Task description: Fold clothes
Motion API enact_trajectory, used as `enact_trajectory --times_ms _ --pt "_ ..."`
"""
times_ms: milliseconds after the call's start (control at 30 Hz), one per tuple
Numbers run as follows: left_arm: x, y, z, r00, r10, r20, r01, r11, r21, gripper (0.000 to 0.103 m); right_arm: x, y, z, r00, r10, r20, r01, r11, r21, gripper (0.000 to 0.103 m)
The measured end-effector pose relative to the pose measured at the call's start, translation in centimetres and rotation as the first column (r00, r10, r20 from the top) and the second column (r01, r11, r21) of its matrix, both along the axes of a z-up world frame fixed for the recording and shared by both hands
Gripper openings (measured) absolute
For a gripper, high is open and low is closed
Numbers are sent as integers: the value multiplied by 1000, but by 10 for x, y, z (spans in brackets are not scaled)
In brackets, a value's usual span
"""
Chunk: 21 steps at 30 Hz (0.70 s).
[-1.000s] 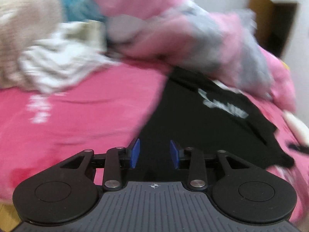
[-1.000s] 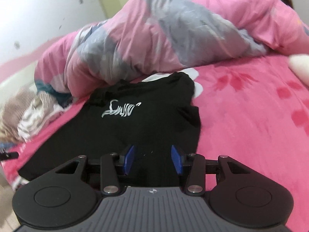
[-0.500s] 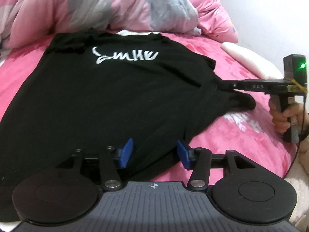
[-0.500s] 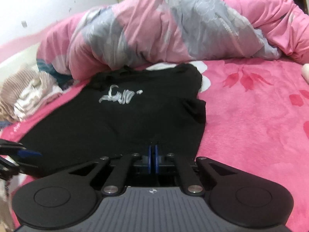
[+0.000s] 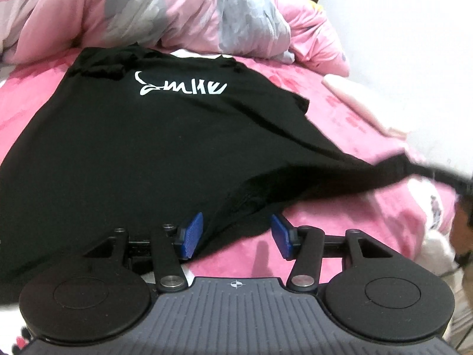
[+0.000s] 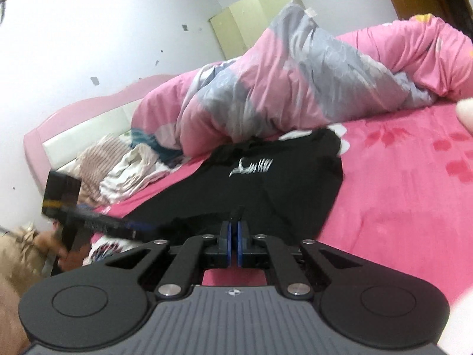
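**Kid:** Looking down the left gripper (image 5: 236,235), what do you see?

**Helper:** Its blue jaws are spread apart. The near edge of the black T-shirt (image 5: 142,148) lies between them, against the left pad, but they are not squeezing it. They have just been opening wider. The shirt lies flat on the pink bed sheet (image 5: 369,224), with white letters (image 5: 180,87) near its far end. A pink and grey quilt (image 5: 165,14) is bunched up beyond it. On the right, one corner of the shirt is pulled out into a long point. That side is blurry, so I only think the other gripper is tugging it there.

**Kid:** And from the right gripper (image 6: 233,236)?

**Helper:** Its jaws are pressed together, pinching a bit of black cloth from the shirt's near edge. The T-shirt (image 6: 280,183) stretches away to the far quilt (image 6: 280,82). The left gripper (image 6: 142,225) pokes in from the left, held by a hand (image 6: 69,256). A pile of other clothes (image 6: 118,168) waits at the far left.

**Kid:** Which step is this?

**Helper:** I think it is grabbing the bottom edge, ready for the first fold. Next the left jaws need to close on the hem. Then both grippers can lift together and carry it toward the letters.
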<state>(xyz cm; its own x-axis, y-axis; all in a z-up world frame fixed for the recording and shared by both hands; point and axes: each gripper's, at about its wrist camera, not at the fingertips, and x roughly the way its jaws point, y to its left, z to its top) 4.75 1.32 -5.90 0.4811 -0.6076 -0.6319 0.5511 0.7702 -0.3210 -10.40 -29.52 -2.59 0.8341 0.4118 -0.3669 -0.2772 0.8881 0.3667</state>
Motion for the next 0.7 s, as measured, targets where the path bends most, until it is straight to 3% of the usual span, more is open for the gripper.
enact_trajectory --times_ms 167,267,433,600,700 --pt "3 19 6 995 50 -85 -62 988 -142 51 -21 4 -18 998 -15 -63 12 999 -48 3" --pt "11 30 7 982 106 -153 -138 966 -217 51 -28 8 -28 992 -30 -119 18 994 -106 3" --pt "25 43 3 951 182 -251 -251 927 -280 51 -42 13 -34 978 -61 -198 22 981 -192 5" --pt "34 48 2 930 209 -301 -308 891 -333 51 -60 4 -2 987 -104 -119 86 985 -150 9" --pt "35 37 5 938 218 -269 -303 891 -337 51 -56 4 9 991 -108 -81 100 990 -96 11"
